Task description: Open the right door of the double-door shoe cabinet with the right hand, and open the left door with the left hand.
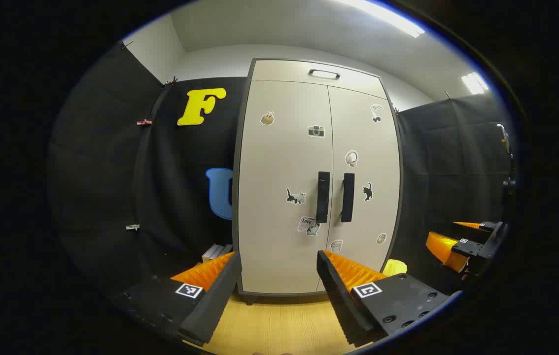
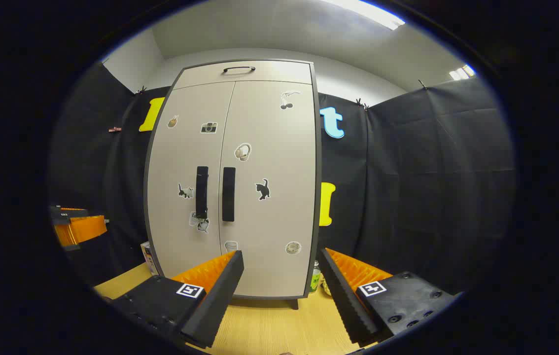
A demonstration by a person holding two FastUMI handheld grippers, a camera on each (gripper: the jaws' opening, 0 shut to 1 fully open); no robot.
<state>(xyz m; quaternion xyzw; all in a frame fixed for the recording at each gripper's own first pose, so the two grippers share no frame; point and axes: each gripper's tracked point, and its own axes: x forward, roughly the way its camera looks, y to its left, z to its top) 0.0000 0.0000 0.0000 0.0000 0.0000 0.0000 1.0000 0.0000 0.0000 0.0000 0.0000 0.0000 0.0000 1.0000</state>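
Observation:
A pale double-door shoe cabinet stands upright on a wooden table, both doors shut and dotted with small stickers. Two dark vertical handles sit side by side at the middle seam: the left door's handle and the right door's handle. In the right gripper view the same cabinet shows its left handle and right handle. My left gripper is open and short of the cabinet, holding nothing. My right gripper is open too, also at a distance. The right gripper appears at the left gripper view's right edge.
The wooden tabletop runs under the cabinet. A drawer-like top panel with a handle caps the cabinet. A yellow object lies beside its right foot, a small bottle too. A box leans by its left side. Black cloth walls surround everything.

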